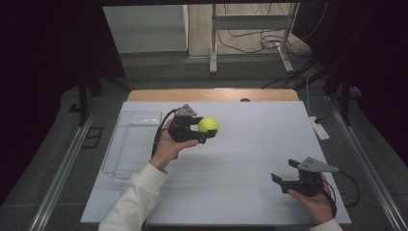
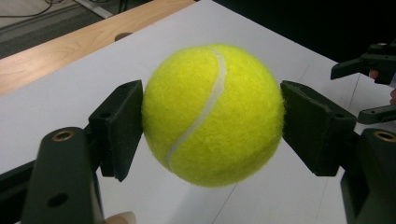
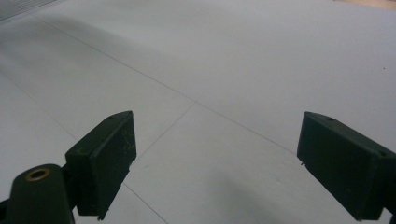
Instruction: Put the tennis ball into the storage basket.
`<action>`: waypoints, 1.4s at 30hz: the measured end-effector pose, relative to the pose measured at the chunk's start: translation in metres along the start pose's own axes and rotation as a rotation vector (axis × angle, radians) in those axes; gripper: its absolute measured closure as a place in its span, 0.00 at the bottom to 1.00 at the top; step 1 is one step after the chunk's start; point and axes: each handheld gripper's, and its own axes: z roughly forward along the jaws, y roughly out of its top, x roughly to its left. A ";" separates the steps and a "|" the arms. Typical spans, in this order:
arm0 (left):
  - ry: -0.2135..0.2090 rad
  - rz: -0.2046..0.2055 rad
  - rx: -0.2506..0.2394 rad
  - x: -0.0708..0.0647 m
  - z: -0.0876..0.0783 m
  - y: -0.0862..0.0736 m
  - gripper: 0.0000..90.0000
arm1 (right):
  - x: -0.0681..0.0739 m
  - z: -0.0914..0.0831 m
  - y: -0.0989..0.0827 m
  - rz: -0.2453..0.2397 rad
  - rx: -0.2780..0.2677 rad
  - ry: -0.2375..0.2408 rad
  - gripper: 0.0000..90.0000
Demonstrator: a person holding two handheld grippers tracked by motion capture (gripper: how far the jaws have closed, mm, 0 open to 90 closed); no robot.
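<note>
Gripping the tennis ball [image 2: 212, 114] between both pads, my left hand-held gripper [image 1: 204, 129] is holding it above the table [image 1: 250, 159] beside the clear tray [image 1: 131, 144], while my right hand-held gripper [image 1: 285, 174] is hovering unclenched, holding nothing.

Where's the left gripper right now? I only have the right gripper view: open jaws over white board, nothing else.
Observer: The left gripper is up the table toward the far side, shut on a tennis ball.
Operator: Is the ball resting on the table?
Observer: It looks lifted. In the left gripper view the ball sits between both pads with the white board visible under it.
Operator: Anything else on the board?
Observer: A clear plastic tray lies along the left edge, beside the person's left hand. It looks empty.
Operator: And my gripper?
Observer: The right gripper is near the front right corner, open, holding nothing.
</note>
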 end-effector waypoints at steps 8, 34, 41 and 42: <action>0.010 -0.009 -0.016 0.004 -0.007 0.001 0.29 | 0.000 0.000 0.000 -0.001 0.000 0.000 0.14; 0.043 -0.040 -0.055 0.016 -0.024 0.000 0.29 | 0.000 -0.001 0.000 -0.003 0.001 -0.002 0.14; 0.053 -0.053 -0.069 0.021 -0.030 0.000 0.29 | 0.000 0.000 0.000 -0.001 0.000 0.000 0.14; 0.053 -0.053 -0.069 0.021 -0.030 0.000 0.29 | 0.000 0.000 0.000 -0.001 0.000 0.000 0.14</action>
